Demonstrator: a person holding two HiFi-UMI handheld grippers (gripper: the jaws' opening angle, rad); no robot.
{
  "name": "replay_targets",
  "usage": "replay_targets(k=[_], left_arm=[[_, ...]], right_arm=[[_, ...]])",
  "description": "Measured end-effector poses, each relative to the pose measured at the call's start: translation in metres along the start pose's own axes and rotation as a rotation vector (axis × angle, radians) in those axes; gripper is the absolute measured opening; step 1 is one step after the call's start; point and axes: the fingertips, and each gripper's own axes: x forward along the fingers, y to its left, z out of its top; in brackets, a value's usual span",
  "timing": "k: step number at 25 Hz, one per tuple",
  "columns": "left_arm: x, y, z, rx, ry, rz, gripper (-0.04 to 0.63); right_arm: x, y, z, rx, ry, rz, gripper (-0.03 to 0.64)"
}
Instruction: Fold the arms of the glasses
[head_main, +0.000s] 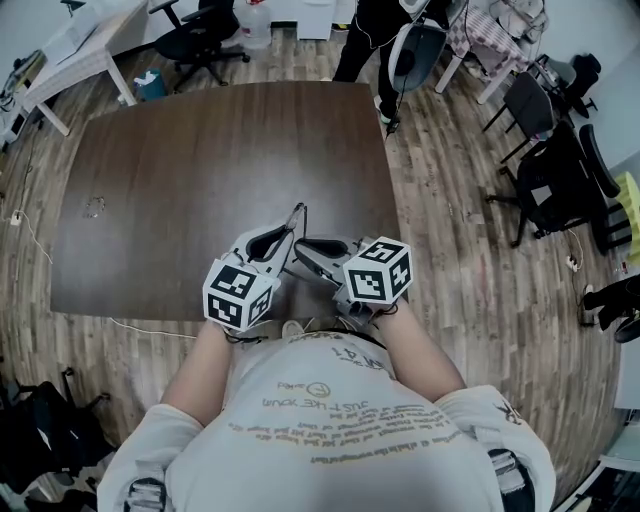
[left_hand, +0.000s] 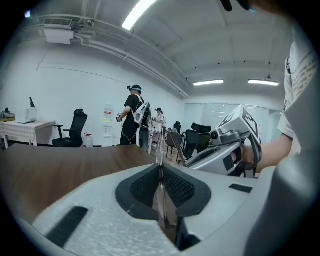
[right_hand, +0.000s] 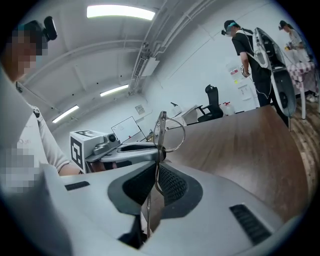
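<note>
Holds both tools close in front of the chest, above the near edge of the dark wooden tabletop (head_main: 200, 160), with forearms (head_main: 195, 365) bent and drawn inward. Aims the left tool (head_main: 283, 232) forward and to the right and the right tool (head_main: 303, 246) across to the left, tips almost meeting. Grips the glasses (head_main: 298, 214) between the two, raised off the tabletop, one thin arm sticking up past the tips. Clamps the left tool's jaws together on a thin, edge-on part of the glasses (left_hand: 160, 150) that stands upright out of the dark ribbed pads (left_hand: 177, 187). Clamps the right tool's jaws likewise on a thin part of the frame, with a round wire-rimmed lens (right_hand: 171, 134) just above them. Shows, in each gripper view, the other tool just beside the glasses.
</note>
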Motion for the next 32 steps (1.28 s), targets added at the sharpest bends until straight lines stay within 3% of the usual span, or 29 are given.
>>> replay_targets(k=[12, 17, 20, 24, 32], left_arm=[[-0.010, -0.008, 0.013, -0.187, -0.079, -0.167, 0.041], [-0.011, -0.001, 0.017, -0.192, -0.088, -0.157, 0.043], [-0.010, 0.002, 0.016, -0.187, -0.081, -0.142, 0.041], [-0.010, 0.000, 0.013, -0.172, -0.069, -0.145, 0.041], [-0.010, -0.006, 0.014, -0.160, -0.070, -0.163, 0.041]], right_arm=[[-0.009, 0.022, 0.011, -0.100, -0.029, 0.189, 0.031], [-0.014, 0.026, 0.020, -0.123, -0.056, 0.223, 0.036], [-0.017, 0.021, 0.025, -0.111, -0.076, 0.201, 0.089], [-0.018, 0.017, 0.022, -0.119, -0.077, 0.180, 0.044], [-0.016, 0.020, 0.020, -0.131, -0.083, 0.174, 0.038]])
